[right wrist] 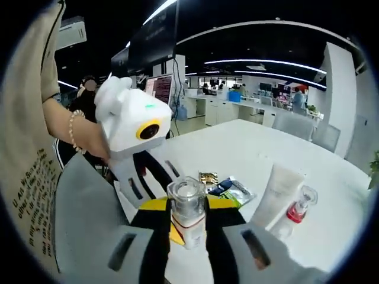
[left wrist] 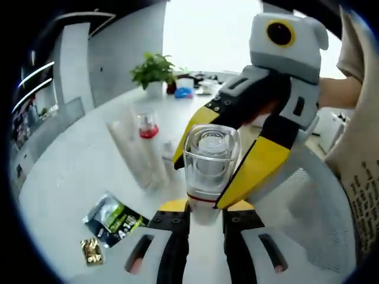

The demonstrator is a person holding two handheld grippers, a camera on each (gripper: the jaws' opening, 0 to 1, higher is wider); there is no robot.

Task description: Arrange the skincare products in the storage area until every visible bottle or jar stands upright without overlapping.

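Both grippers meet on one clear bottle (left wrist: 211, 171) over the white table (left wrist: 71, 171). In the left gripper view, the left gripper (left wrist: 205, 220) has its jaws closed on the bottle's base, while the right gripper (left wrist: 219, 171) comes in from one o'clock and pinches the clear cap between its yellow fingers (left wrist: 257, 168). At ten o'clock a white tube (left wrist: 131, 151) and a small red-filled bottle (left wrist: 147, 126) stand together. Sachets (left wrist: 112, 219) lie at eight o'clock. A plant (left wrist: 154, 72) sits at eleven o'clock, far back.
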